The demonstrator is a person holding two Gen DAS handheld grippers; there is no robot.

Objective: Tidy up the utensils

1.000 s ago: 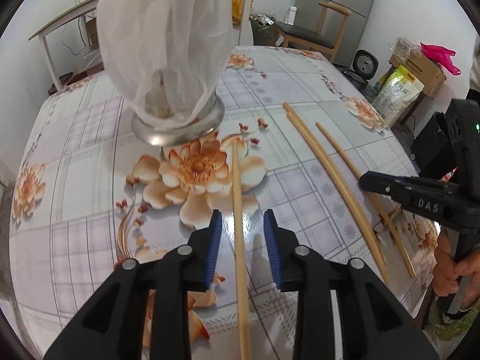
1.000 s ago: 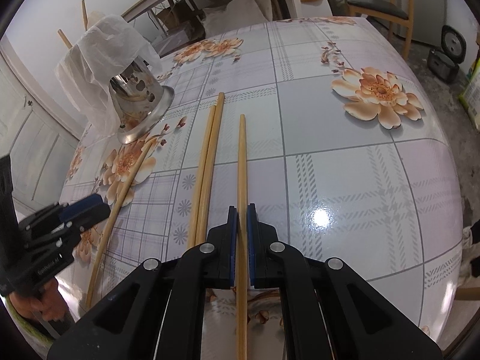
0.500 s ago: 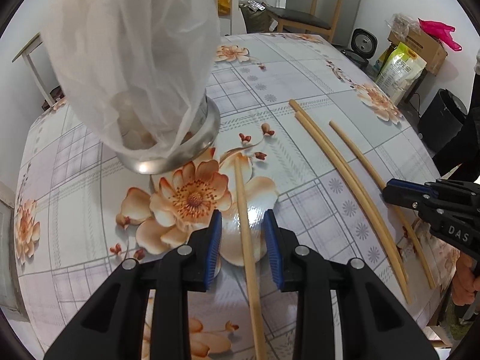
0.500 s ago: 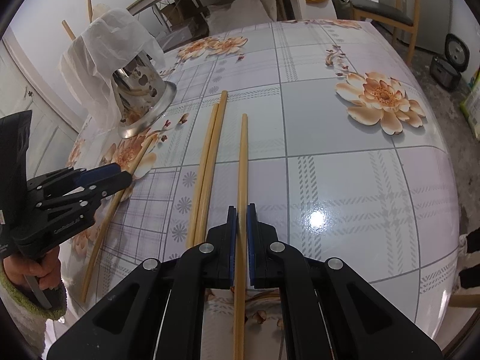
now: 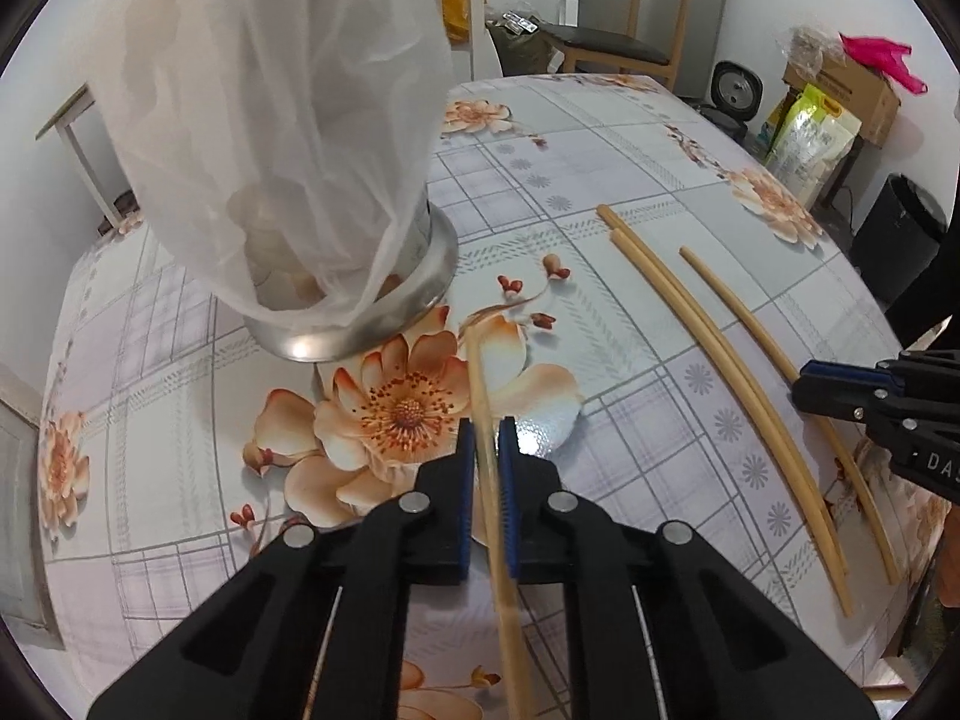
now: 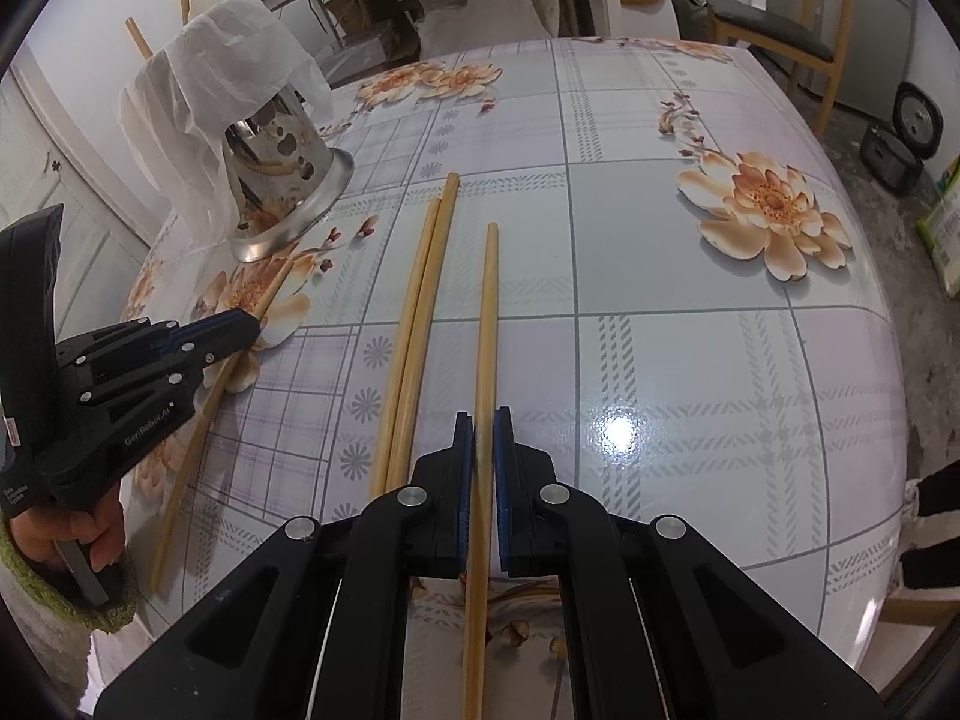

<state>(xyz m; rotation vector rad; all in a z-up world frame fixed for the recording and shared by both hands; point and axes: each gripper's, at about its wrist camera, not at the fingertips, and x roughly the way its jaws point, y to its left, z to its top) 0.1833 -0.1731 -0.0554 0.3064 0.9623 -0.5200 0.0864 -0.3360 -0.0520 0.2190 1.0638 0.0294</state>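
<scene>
Blue pads of the left gripper (image 5: 483,456) press on a chopstick (image 5: 480,378) from both sides; its jaws have just been closing, and the stick now runs between them, its far tip lying on an orange flower printed on the tablecloth (image 5: 600,168). Just beyond that tip, ahead and to the left of this gripper, stands a steel holder (image 5: 384,312) with a flared foot, draped in a white plastic bag (image 5: 270,90). To the right of the gripper lie a pair of chopsticks (image 5: 720,360) side by side and touching, then a single stick with the right gripper's blue tip over it.

Seen from the right wrist, the right gripper (image 6: 483,426) is clamped on that single stick (image 6: 487,312), which points straight ahead along the fingers and rests on the cloth. The pair lies just to its left, and further left the left gripper grips its own stick, held by a hand (image 6: 90,531) in a green cuff. Beyond them, far left, the holder shows cut-out holes under the bag, with stick ends poking above it. A wooden chair (image 6: 804,36) stands past the table's far edge.
</scene>
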